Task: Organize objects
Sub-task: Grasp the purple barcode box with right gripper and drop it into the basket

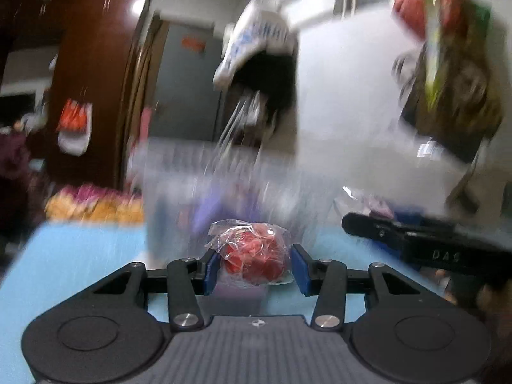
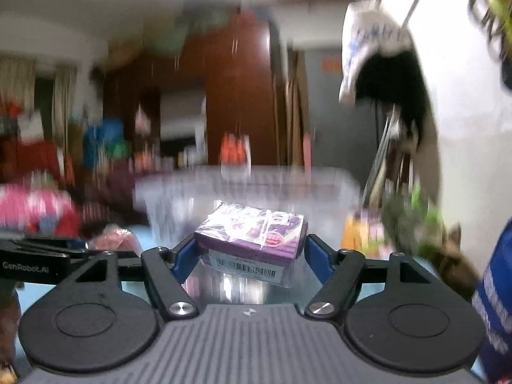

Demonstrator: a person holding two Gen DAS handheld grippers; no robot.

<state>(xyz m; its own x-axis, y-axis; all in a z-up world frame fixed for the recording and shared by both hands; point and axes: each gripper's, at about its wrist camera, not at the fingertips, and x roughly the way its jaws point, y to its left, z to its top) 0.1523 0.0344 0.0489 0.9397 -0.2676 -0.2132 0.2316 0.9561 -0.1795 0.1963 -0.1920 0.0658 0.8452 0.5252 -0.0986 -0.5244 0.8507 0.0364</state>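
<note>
Left wrist view. The left gripper [image 1: 255, 267] pinches a red object [image 1: 256, 256] wrapped in clear crinkled plastic; both blue pads [image 1: 212, 272] press its sides. The object hangs clear above the light blue table [image 1: 70, 272]. Beyond it, blurred, stands a clear bin [image 1: 179, 172], its contents too smeared to name. The right gripper [image 1: 416, 240] enters from the right edge as a black bar, near the left one but apart from it. A white bag [image 1: 256, 35] hangs on the wall behind; a brown wardrobe [image 1: 96, 80] stands to the left.

Right wrist view. The right gripper [image 2: 251, 252] clamps a purple box [image 2: 252, 240] wrapped in film, barcode facing the camera; the blue pads [image 2: 320, 256] bear on its two ends. The box sits tilted and held above the table [image 2: 147, 236]. The clear bin [image 2: 249, 185] lies just behind it. At the left edge the left gripper [image 2: 64, 249] shows side-on, the red object [image 2: 115, 240] at its tip. The background is motion-blurred.
</note>
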